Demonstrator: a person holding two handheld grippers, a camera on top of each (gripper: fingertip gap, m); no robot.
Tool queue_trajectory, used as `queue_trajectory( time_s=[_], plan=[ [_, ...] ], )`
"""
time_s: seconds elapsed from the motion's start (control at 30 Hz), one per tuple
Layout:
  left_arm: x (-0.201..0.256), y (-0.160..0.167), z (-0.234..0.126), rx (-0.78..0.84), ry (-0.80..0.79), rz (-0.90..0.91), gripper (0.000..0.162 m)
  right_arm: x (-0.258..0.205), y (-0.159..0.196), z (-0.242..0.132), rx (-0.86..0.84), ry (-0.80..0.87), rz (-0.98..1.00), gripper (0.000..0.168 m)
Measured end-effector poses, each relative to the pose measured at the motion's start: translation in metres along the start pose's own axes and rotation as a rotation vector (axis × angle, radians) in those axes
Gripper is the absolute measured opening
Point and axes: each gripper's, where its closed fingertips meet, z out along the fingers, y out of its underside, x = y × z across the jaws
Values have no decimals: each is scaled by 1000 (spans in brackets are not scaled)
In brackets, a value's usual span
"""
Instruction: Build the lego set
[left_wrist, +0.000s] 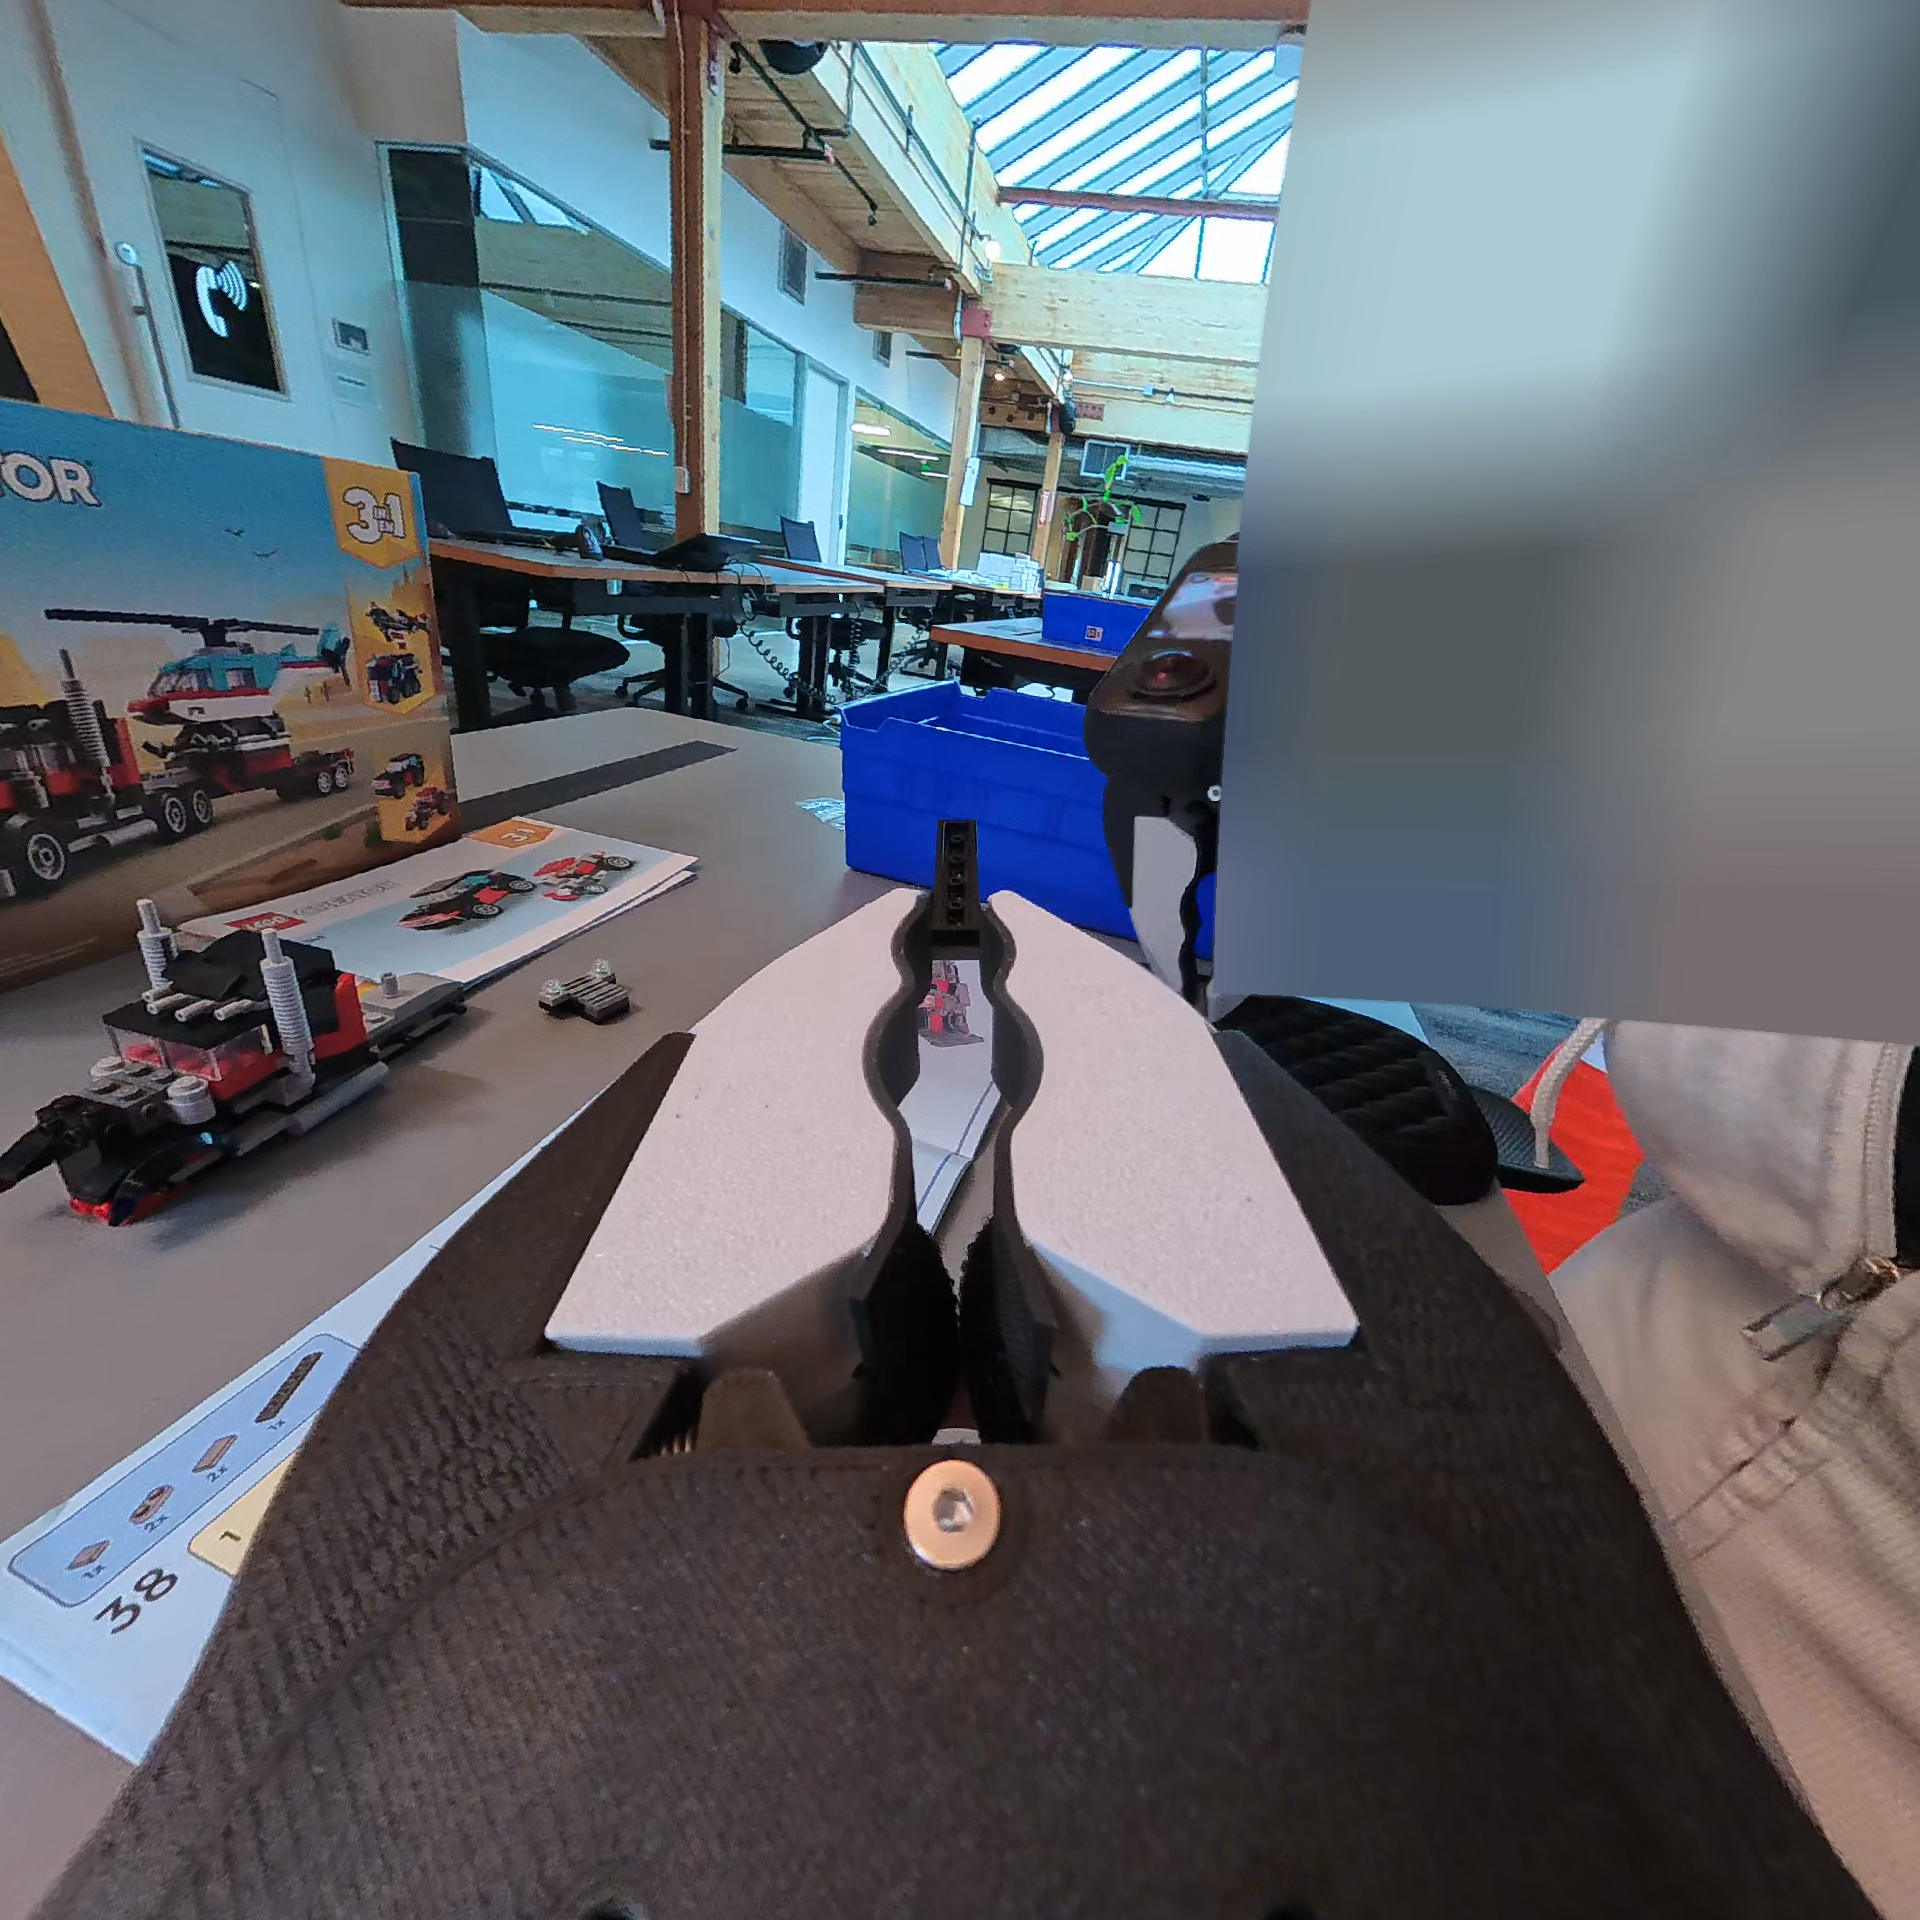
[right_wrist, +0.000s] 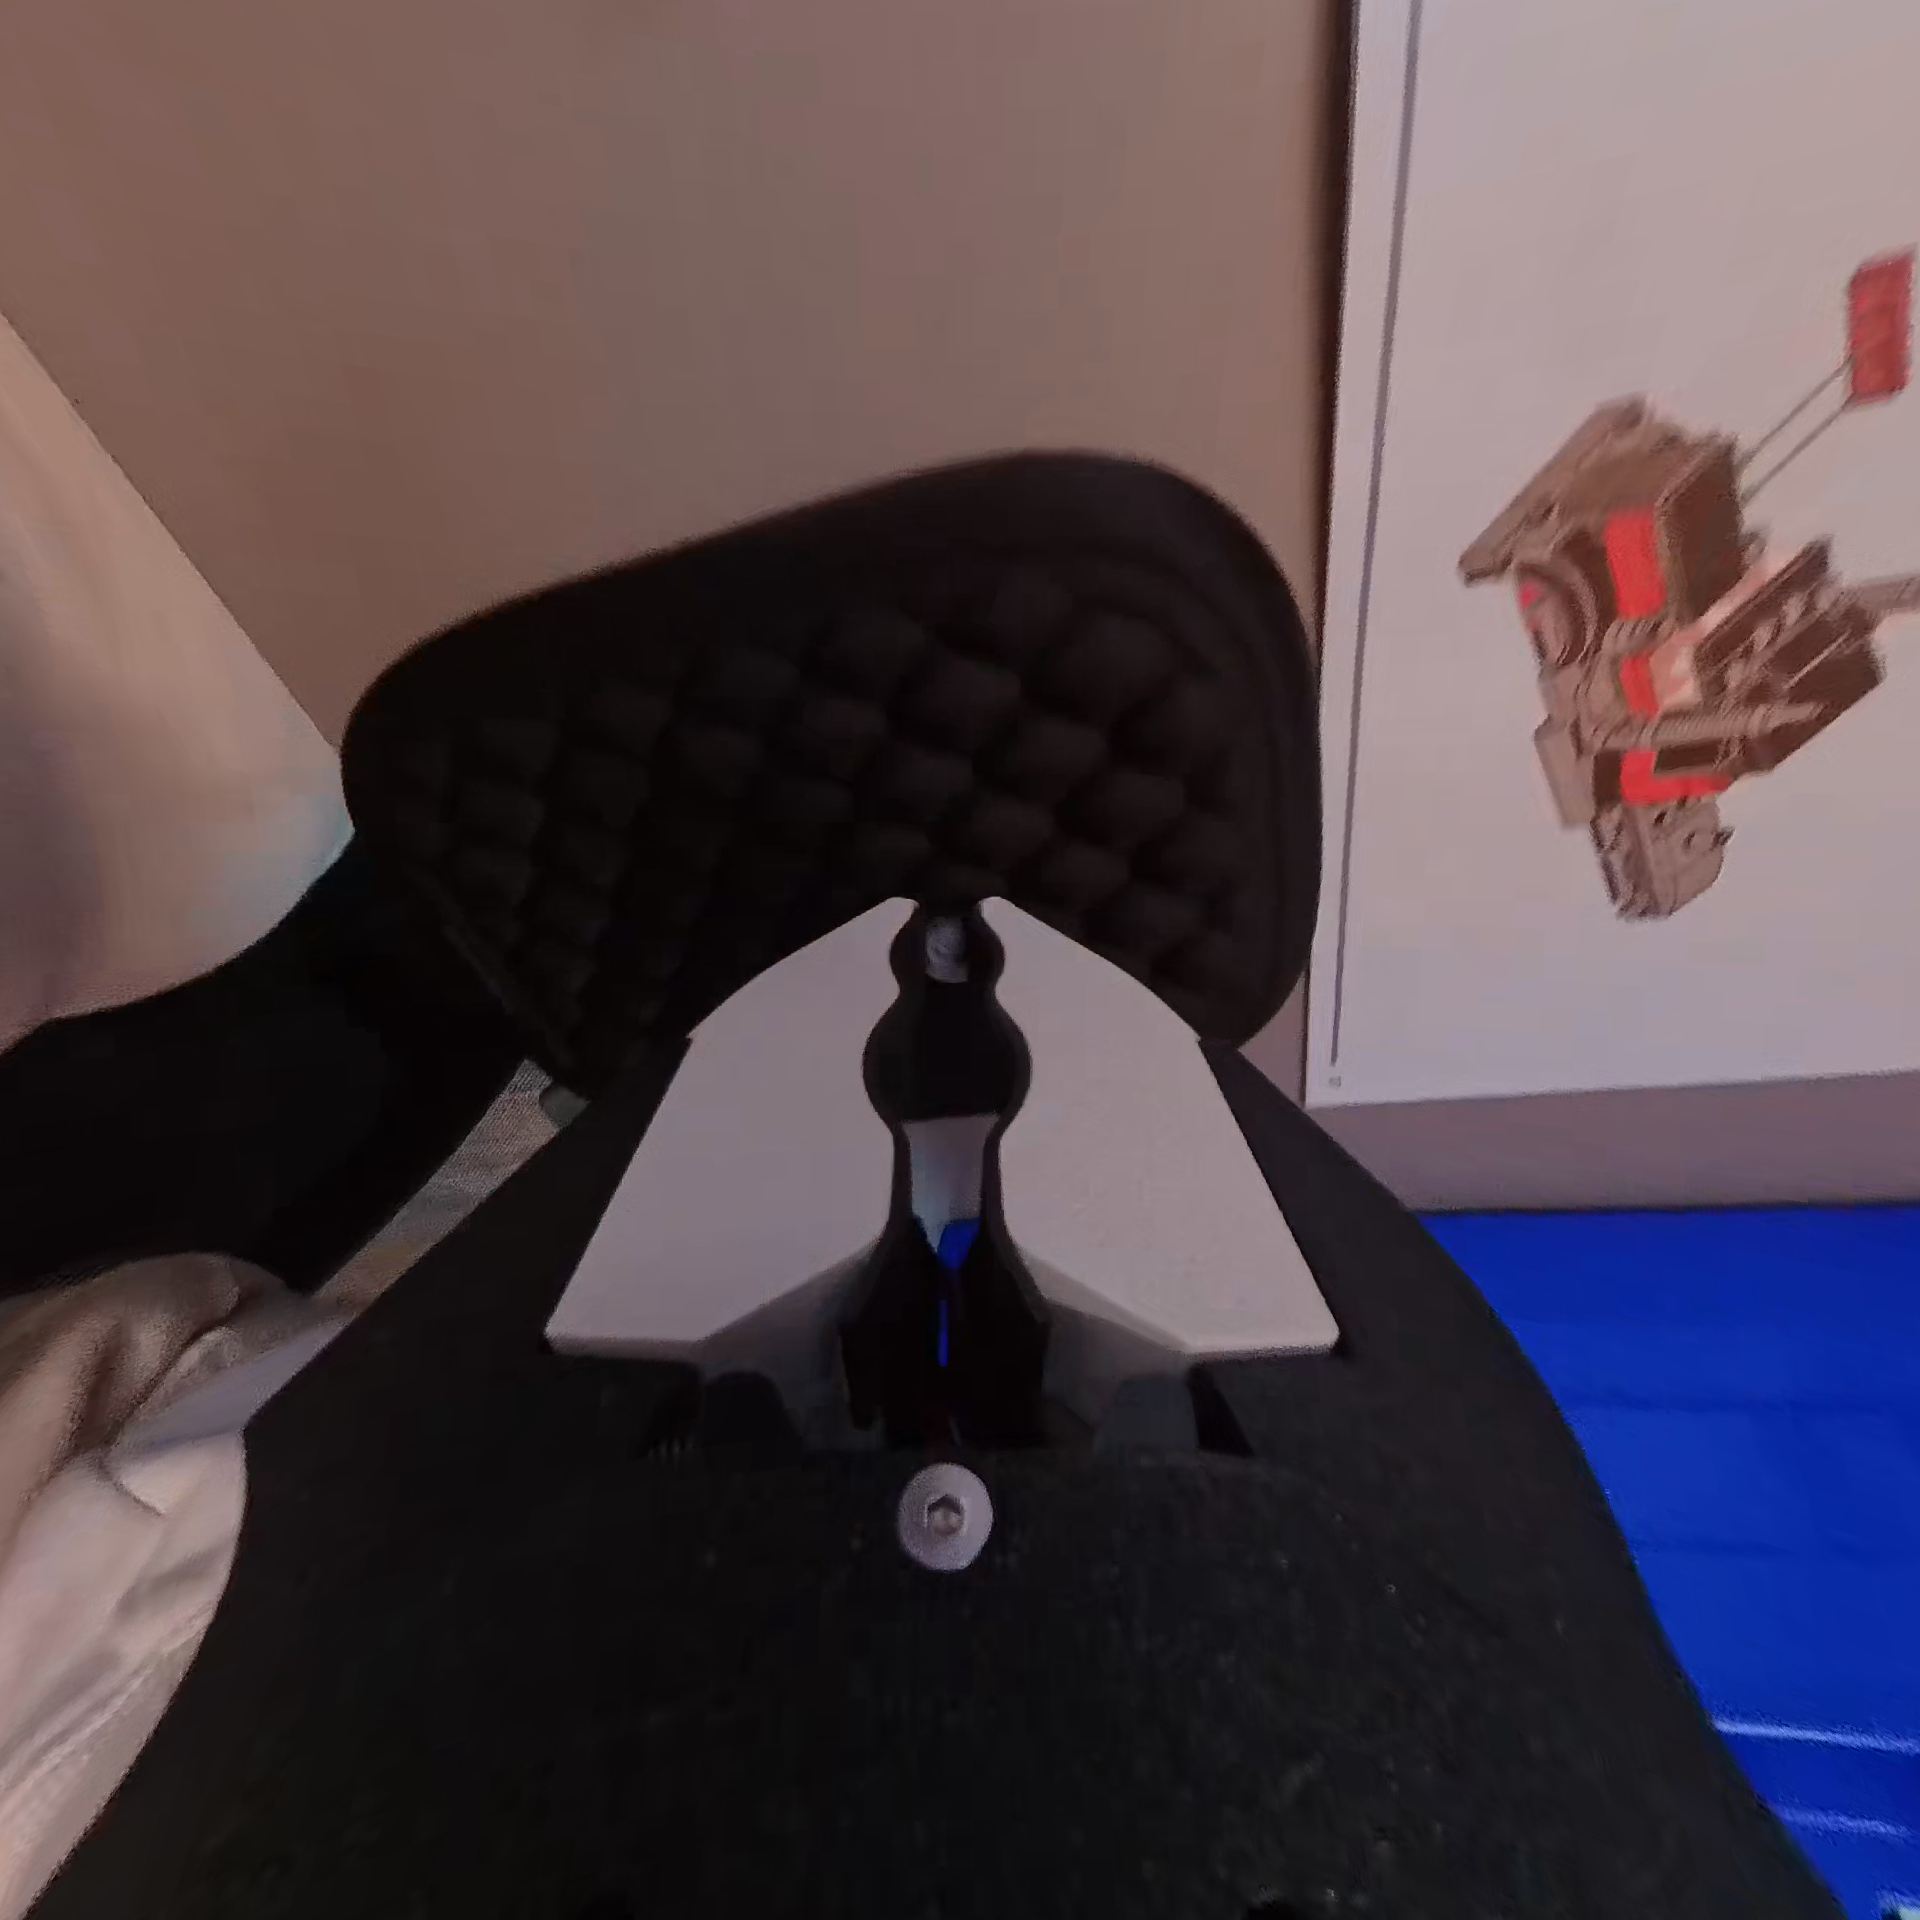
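The left gripper (left_wrist: 956, 914) stands clamped on a black studded lego strip (left_wrist: 956, 868) that pokes out past its fingertips. Left of the fingers, the part-built red-and-black truck (left_wrist: 223, 1060) rests on the grey table (left_wrist: 644, 790), before a printed set box (left_wrist: 208, 665) cut off at the frame edge; an instruction booklet (left_wrist: 499, 894) lies beside it. The right gripper (right_wrist: 948, 951) pinches a tiny pale piece (right_wrist: 945, 948), too blurred to identify. A blue bin (left_wrist: 966, 790) sits beyond.
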Motion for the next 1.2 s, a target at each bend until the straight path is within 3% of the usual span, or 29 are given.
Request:
queue_trajectory(
  time_s=[0.13, 0.3, 0.4, 0.6, 0.8, 1.2],
  plan=[
    [0, 1, 0, -2, -1, -1, 8, 3, -23, 0, 107, 4, -32, 8],
    [0, 2, 1, -10, 1, 1, 8, 14, -13, -24, 292, 78, 93, 27],
    [1, 3, 1, -16, 4, 3, 9, 13, 5, -31, 363, 136, 224, 28],
    [2, 6, 4, -35, 10, 13, 9, -1, -9, -16, 528, 113, 346, 14],
    [2, 6, 4, -35, 11, 14, 8, -3, -26, -20, 506, 232, 166, 7],
    [2, 6, 4, -34, 13, 6, 8, 3, -22, -6, 433, 244, 191, 11]
  ],
)
